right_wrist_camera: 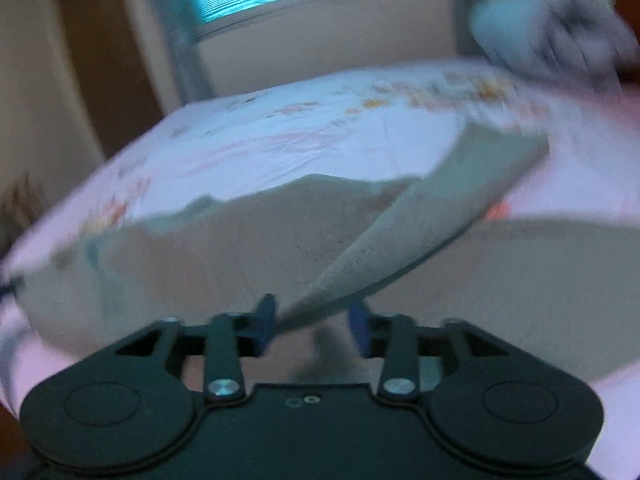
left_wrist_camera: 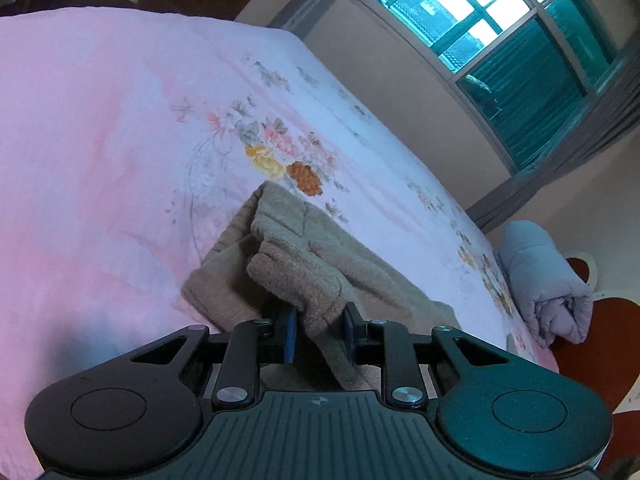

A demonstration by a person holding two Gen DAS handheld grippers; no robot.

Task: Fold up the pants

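Beige fleece pants lie bunched on a pink floral bedspread. In the left wrist view my left gripper is shut on a thick fold of the pants, and the blue pads press it from both sides. The right wrist view is blurred. There the pants spread across the bed, with one flap lifted at a slant. The edge of that flap runs down between the blue pads of my right gripper. These stand apart, with a gap beside the cloth, so the right gripper is open.
A rolled blue-grey quilt sits off the bed's far right corner beside a red-brown seat; it also shows as a quilt at upper right. A teal window and grey curtains are behind. The bedspread reaches the wall.
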